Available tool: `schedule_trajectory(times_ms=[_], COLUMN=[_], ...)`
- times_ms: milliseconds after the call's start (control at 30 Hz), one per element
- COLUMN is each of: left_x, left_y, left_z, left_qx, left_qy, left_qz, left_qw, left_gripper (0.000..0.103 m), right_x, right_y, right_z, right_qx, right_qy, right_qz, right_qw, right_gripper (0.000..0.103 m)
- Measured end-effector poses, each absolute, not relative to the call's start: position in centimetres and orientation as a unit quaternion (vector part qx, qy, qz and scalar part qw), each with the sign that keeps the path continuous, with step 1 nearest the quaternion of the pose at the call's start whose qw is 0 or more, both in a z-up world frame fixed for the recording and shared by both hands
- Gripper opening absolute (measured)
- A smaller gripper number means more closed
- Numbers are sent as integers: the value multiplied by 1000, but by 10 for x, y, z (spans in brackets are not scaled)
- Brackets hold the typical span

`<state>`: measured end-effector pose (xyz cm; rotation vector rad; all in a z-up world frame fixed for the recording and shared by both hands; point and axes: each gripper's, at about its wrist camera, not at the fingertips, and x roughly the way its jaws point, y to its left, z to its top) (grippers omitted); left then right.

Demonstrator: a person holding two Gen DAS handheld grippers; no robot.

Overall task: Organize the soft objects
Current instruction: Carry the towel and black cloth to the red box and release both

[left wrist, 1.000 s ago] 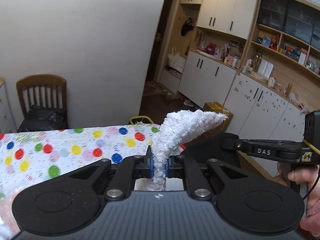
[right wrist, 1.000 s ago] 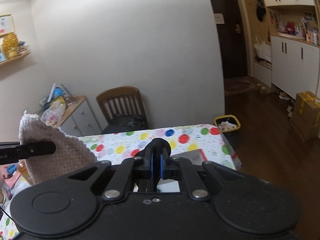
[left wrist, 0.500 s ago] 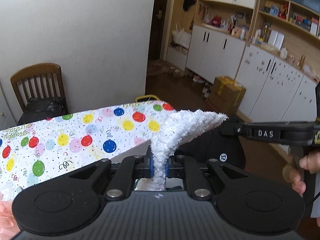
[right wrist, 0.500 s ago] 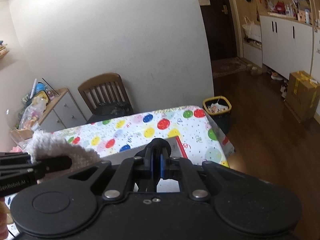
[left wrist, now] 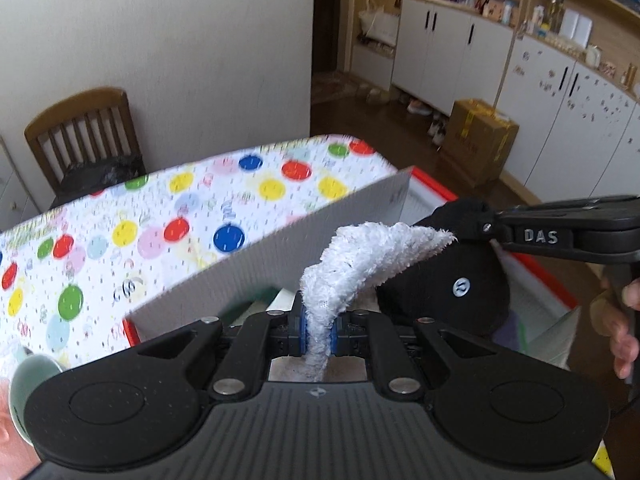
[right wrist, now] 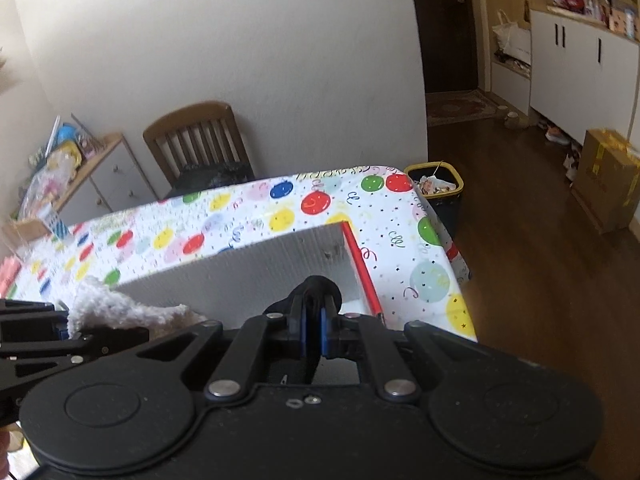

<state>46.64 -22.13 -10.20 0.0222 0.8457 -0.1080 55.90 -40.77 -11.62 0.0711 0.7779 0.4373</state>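
Far left in left-wrist view: brown wooden slat-back chair (left wrist: pixel 82 136) against the wall, behind table w/ balloon-print white tablecloth (left wrist: pixel 120 236). Centre: left gripper (left wrist: pixel 318 330) clamped tight on fluffy white terry cloth (left wrist: pixel 360 264), pinched betw. the blue pads (left wrist: pixel 303 329); cloth rises out of the jaws, then flops over to the right, tip touching or just overlapping the black piece beside it. Right of that: right gripper (left wrist: pixel 486 222), marked "DAS", closed on round black soft fabric item w/ small white logo (left wrist: pixel 452 280), hanging from the fingertips. Both pieces held over the open white corrugated box w/ red rim (left wrist: pixel 280 248) sitting on the table; inside, only glimpses of green and purple stuff low down, can't tell what.

Right-wrist view, left edge: left gripper (right wrist: pixel 64 330) w/ same white cloth (right wrist: pixel 112 308), shaggy and bunched, over box's near left side. Centre: right gripper (right wrist: pixel 314 330), black fabric (right wrist: pixel 318 290) bulging up betw. shut jaws, above box's white inner wall (right wrist: pixel 248 276). Right: yellow-rimmed black waste bin (right wrist: pixel 436 184) on dark wood floor past table corner; brown cardboard carton (right wrist: pixel 608 180) further right.
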Motion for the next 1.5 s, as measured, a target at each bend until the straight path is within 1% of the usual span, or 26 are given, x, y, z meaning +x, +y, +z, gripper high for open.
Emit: schedule_trajectory(times_ms=[233, 333, 400, 467, 567, 600, 767, 833, 867, 933, 1000, 1033, 1067, 1100, 1133, 1333, 1467, 1500], left_x=[474, 477, 479, 480, 480, 480, 479, 479, 478, 477, 474, 473, 472, 470, 467, 449, 429, 424], left_y=[-216, -214, -214, -214, -215, -215, -214, -213, -213, -212, -210, -209, -208, -207, -207, -200, -194, -193], left_z=[-125, -133, -138, -142, -145, -146, -146, -145, -144, -141, -139, -137, -136, -134, -131, -109, -87, -81], left_qx=[9, 4, 5, 8, 10, 11, 6, 3, 3, 2, -4, -6, -8, -10, -12, -33, -35, -35], left_qy=[443, 460, 468, 472, 473, 474, 474, 473, 472, 470, 468, 466, 463, 460, 455, 435, 409, 402], left_qz=[-35, -30, -25, -21, -21, -22, -18, -20, -20, -21, -25, -25, -26, -27, -28, -39, -48, -50], left_qw=[896, 888, 883, 881, 881, 880, 880, 881, 881, 883, 884, 884, 886, 887, 890, 899, 911, 914], left_gripper=[10, 10, 10, 10, 10, 10, 11, 12, 13, 16, 23, 31, 45, 62, 65, 66, 66, 68], right_x=[555, 555, 555, 557, 558, 558, 556, 554, 553, 552, 551, 551, 550, 549, 547, 534, 519, 514], right_y=[-397, -395, -394, -394, -395, -396, -399, -398, -399, -400, -403, -404, -406, -407, -408, -414, -416, -416], right_z=[-123, -125, -126, -126, -127, -127, -125, -123, -122, -121, -119, -117, -116, -114, -113, -97, -82, -78], right_qx=[-36, -62, -79, -91, -100, -103, -115, -120, -121, -120, -114, -110, -106, -103, -100, -76, -66, -64], right_qy=[369, 365, 362, 363, 364, 365, 361, 360, 359, 358, 360, 362, 364, 364, 364, 362, 351, 347], right_qz=[222, 222, 224, 226, 228, 229, 240, 243, 244, 247, 250, 252, 253, 254, 256, 273, 289, 293], right_qw=[902, 902, 902, 900, 897, 897, 894, 893, 893, 892, 891, 891, 890, 890, 890, 888, 889, 889], right_gripper=[8, 11, 16, 18, 20, 24, 33, 38, 42, 44, 45, 45, 46, 47, 48, 52, 59, 61])
